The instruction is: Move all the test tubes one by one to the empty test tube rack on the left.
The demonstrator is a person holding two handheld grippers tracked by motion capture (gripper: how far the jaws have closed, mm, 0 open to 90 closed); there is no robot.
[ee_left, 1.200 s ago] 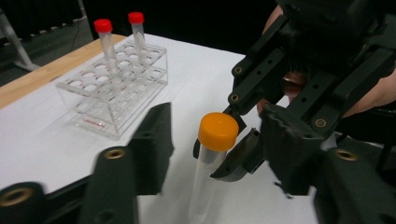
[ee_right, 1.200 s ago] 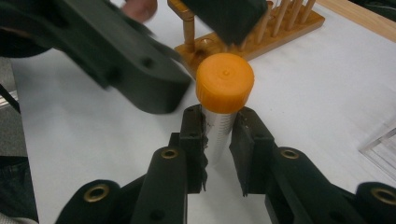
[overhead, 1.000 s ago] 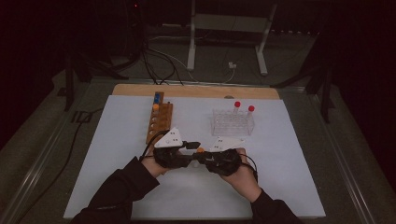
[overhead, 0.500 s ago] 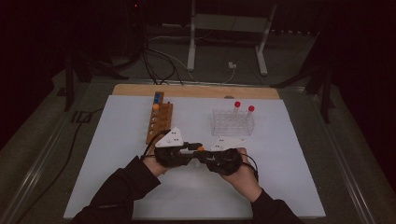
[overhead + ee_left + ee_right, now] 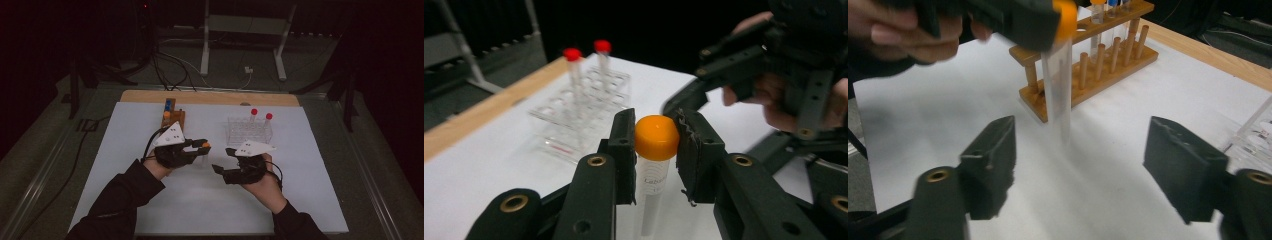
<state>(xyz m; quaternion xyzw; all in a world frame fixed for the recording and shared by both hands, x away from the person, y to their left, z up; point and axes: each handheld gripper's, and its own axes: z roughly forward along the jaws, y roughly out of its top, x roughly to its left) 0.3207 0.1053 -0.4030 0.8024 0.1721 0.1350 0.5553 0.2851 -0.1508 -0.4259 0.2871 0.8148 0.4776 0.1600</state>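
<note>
A: Entry, largest first. White table sheet (image 5: 125, 200) with a wooden tube rack (image 5: 172, 117) at far left and a clear plastic rack (image 5: 249, 131) holding two red-capped tubes (image 5: 254, 114) at far right.

B: Grippers?

A: The left gripper (image 5: 655, 150) is pinched on the orange cap of a clear plastic tube (image 5: 656, 137); the tube hangs upright from its jaws, above the sheet, between the two racks. In the high view that gripper (image 5: 200, 146) sits left of centre.

B: And the right gripper (image 5: 222, 169)?

A: Jaws spread wide, nothing between them. A second ago both grippers met at the tube; the right gripper's jaws have just been opening and now stand apart from it, nearer the person.

B: Reading?

A: Handover appears complete: the tube rests with the left gripper alone. Likely next is seating it in a rack; which one cannot be told.
</note>
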